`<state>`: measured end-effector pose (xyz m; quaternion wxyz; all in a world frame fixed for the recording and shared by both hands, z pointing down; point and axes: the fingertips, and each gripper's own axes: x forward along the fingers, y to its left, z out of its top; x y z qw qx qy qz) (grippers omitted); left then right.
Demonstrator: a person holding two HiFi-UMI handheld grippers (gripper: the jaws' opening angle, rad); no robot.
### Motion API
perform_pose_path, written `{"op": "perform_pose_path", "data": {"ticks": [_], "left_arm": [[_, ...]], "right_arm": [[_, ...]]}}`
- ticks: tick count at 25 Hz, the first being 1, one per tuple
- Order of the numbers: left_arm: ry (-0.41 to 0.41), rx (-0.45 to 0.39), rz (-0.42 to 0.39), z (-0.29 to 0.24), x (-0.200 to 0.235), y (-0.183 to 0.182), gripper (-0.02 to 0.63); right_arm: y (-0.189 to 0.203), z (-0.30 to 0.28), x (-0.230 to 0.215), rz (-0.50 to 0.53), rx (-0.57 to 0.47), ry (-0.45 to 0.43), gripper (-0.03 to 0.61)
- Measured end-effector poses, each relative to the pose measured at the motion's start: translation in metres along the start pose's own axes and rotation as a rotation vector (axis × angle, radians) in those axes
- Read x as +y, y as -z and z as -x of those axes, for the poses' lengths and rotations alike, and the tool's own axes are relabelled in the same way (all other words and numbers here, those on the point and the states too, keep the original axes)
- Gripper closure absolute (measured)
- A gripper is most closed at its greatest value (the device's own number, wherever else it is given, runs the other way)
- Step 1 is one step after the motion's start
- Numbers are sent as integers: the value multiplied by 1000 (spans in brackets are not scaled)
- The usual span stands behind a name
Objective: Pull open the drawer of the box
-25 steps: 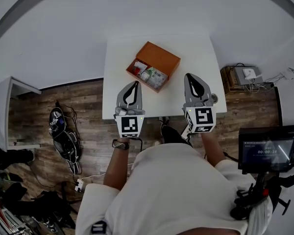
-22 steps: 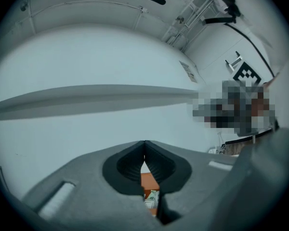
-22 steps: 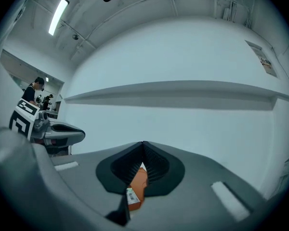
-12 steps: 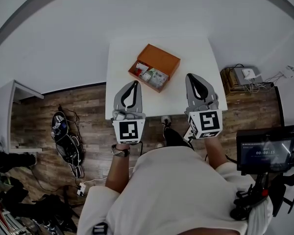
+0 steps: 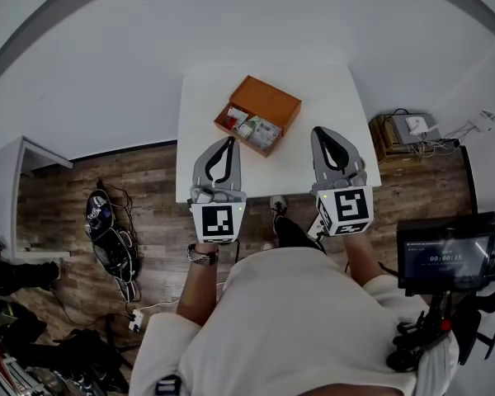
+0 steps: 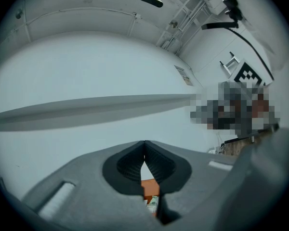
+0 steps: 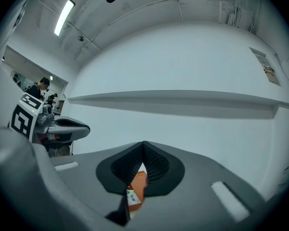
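Observation:
An orange box (image 5: 268, 101) lies at an angle on the white table (image 5: 334, 89). Its drawer (image 5: 249, 128) stands pulled out toward the near left, with small packets showing inside. My left gripper (image 5: 225, 143) hangs shut and empty just short of the drawer's near side. My right gripper (image 5: 322, 132) is shut with nothing in it, to the right of the box. In the left gripper view the jaws (image 6: 144, 144) meet and the orange box (image 6: 150, 186) shows below them. In the right gripper view the shut jaws (image 7: 143, 145) frame the box (image 7: 139, 181).
A black bag (image 5: 107, 229) and cables lie on the wooden floor at the left. A white shelf unit (image 5: 16, 167) stands further left. A wooden crate with a device (image 5: 408, 129) sits right of the table, and a monitor on a stand (image 5: 445, 258) is near my right side.
Both grippers have drawn back a little toward the person. The box and its open drawer have not moved.

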<state>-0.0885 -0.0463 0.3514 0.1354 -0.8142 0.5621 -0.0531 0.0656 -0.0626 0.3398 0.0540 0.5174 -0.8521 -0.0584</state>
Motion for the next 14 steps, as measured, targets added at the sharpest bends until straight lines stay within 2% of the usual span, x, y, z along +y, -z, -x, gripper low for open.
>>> {"op": "perform_pose_path", "data": {"ticks": [14], "left_arm": [[47, 14, 1, -5, -8, 5, 607]], "right_arm": [[-1, 1, -2, 12, 13, 13, 577]]}}
